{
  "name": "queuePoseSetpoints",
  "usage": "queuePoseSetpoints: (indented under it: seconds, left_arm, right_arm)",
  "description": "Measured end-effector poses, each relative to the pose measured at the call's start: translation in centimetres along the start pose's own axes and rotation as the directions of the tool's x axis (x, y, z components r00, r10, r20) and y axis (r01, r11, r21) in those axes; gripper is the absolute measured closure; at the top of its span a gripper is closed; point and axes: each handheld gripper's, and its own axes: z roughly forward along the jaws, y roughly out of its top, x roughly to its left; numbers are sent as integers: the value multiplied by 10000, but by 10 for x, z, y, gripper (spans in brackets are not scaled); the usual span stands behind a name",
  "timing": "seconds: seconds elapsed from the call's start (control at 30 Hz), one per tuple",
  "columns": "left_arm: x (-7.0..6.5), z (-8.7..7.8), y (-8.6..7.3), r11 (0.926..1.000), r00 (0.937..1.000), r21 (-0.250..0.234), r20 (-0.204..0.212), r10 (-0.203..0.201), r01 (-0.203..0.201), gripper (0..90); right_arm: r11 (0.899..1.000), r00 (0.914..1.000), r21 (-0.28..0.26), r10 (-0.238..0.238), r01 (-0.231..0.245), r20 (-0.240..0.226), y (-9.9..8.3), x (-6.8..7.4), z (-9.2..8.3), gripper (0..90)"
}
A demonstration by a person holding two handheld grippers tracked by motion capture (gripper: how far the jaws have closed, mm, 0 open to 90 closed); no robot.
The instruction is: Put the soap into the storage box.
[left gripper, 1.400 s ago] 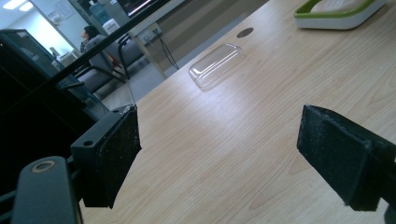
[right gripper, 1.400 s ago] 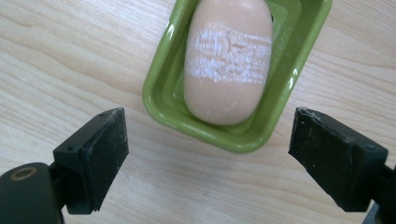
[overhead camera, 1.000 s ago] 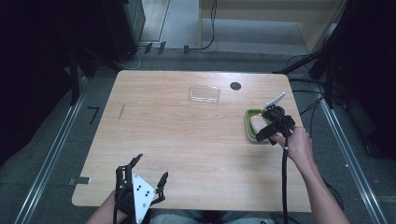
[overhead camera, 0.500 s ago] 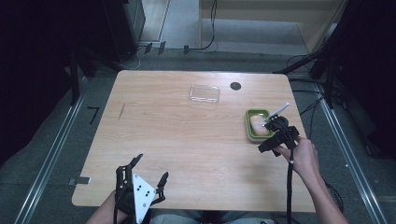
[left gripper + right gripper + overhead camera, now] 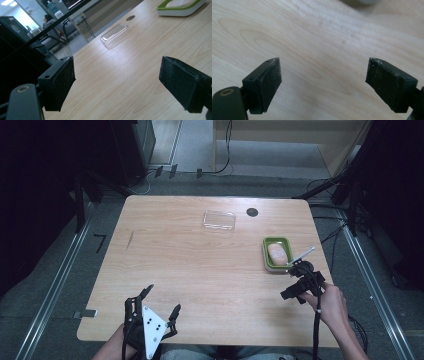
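While the right gripper [image 5: 323,82] has just been narrowing its jaws, they stand apart over bare table [image 5: 312,37] and hold nothing. From above, it hovers just beside the green tray [image 5: 269,254] holding a pale lump [image 5: 277,253]. Nearer the far edge lies a clear lid [image 5: 116,35]. The left gripper [image 5: 117,85] gapes empty.

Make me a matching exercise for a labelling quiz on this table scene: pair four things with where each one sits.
Things:
1. green tray
2. clear lid
3. left tool
4. right tool

Places:
A. near edge of the table, at the left
B. far middle of the table, next to a dark round spot
C. just in front of the tray, over bare wood
D. right side of the table, with a pale piece of food in it

Pairs: 1-D, 2-B, 3-A, 4-C
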Motion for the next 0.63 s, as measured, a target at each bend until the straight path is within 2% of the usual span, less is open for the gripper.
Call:
queuePoseSetpoints:
  seconds: [0.3,0.63]
  left_arm:
    - [0,0,0,10000,10000,7,-8,19,-19,140]
    - [1,-2,-1,10000,10000,50,-71,31,-31,140]
  right_arm:
    - [9990,9998,432,83,-75,-177,-14,2,15,134]
    - [9970,9990,651,-419,429,-162,-11,6,21,136]
